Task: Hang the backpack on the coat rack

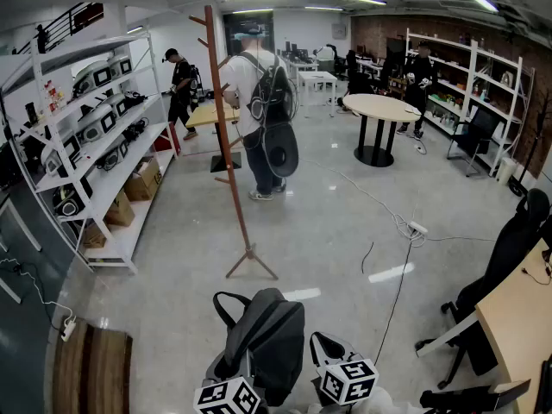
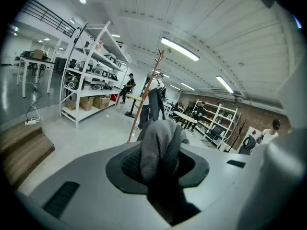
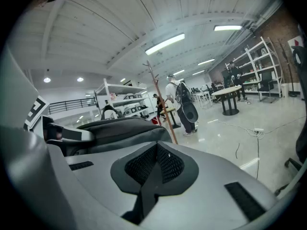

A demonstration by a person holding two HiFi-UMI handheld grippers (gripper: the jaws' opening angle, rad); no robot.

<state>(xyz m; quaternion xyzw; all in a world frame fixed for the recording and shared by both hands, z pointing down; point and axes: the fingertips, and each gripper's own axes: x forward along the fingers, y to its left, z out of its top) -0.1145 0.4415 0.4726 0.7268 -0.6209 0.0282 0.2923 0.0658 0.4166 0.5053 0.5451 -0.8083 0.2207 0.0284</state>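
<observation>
A grey backpack [image 1: 263,339] hangs low in front of me in the head view, its top handle loop to the left. My left gripper [image 2: 160,163] is shut on a fold of its grey mesh padding [image 2: 158,145]. Just right of the bag, my right gripper [image 3: 154,166] has its jaws closed together with nothing between them, and the bag [image 3: 117,128] lies to its left. The brown wooden coat rack [image 1: 226,145] stands on a tripod foot a few steps ahead, and it also shows as a thin rack pole [image 2: 145,102] in the left gripper view.
A person wearing a black backpack [image 1: 263,102] stands just beyond the rack. White shelving [image 1: 95,153] lines the left side. A round table [image 1: 379,109], a floor cable with power strip [image 1: 417,228], a black chair [image 1: 509,248] and a desk [image 1: 522,317] are at right. A wooden bench [image 1: 90,373] sits at bottom left.
</observation>
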